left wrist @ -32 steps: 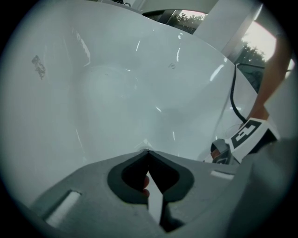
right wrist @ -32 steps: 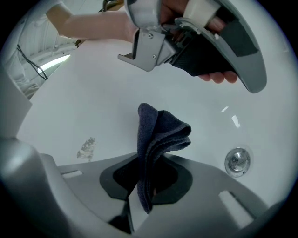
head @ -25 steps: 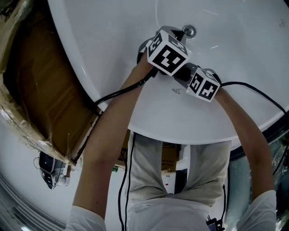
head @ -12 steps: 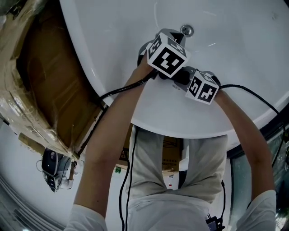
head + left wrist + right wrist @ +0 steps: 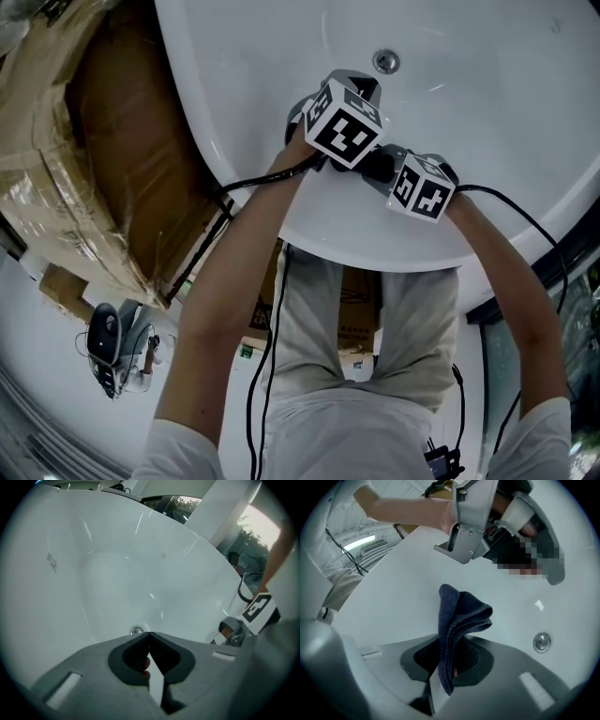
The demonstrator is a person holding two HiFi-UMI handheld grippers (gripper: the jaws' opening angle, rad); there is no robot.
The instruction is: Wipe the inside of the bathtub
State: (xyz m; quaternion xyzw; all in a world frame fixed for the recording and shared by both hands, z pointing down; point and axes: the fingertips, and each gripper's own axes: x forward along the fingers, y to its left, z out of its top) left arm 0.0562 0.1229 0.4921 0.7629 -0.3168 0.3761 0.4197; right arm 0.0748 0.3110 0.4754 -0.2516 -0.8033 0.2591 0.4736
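Observation:
The white bathtub [image 5: 487, 103] fills the top of the head view, with a round chrome fitting [image 5: 385, 62] on its inner wall. My left gripper [image 5: 343, 122] and right gripper [image 5: 419, 186] are held close together over the near rim. In the left gripper view the left gripper [image 5: 149, 634] is shut with nothing between its jaws, and the chrome fitting [image 5: 136, 630] lies just beyond the tips. In the right gripper view the right gripper [image 5: 449, 638] is shut on a folded dark blue cloth [image 5: 464, 613] that stands up above the tub's wall, near the fitting [image 5: 542, 641].
A large cardboard box wrapped in plastic [image 5: 94, 178] leans against the tub's left side. Black cables [image 5: 253, 183] trail from both grippers over the rim. A small device [image 5: 105, 339] lies on the floor at lower left. Glass panels [image 5: 243, 541] stand beyond the tub's far end.
The head view has swung, so the tub sits higher and more of the box shows. Both grippers stay together and have drawn slightly back from the chrome fitting.

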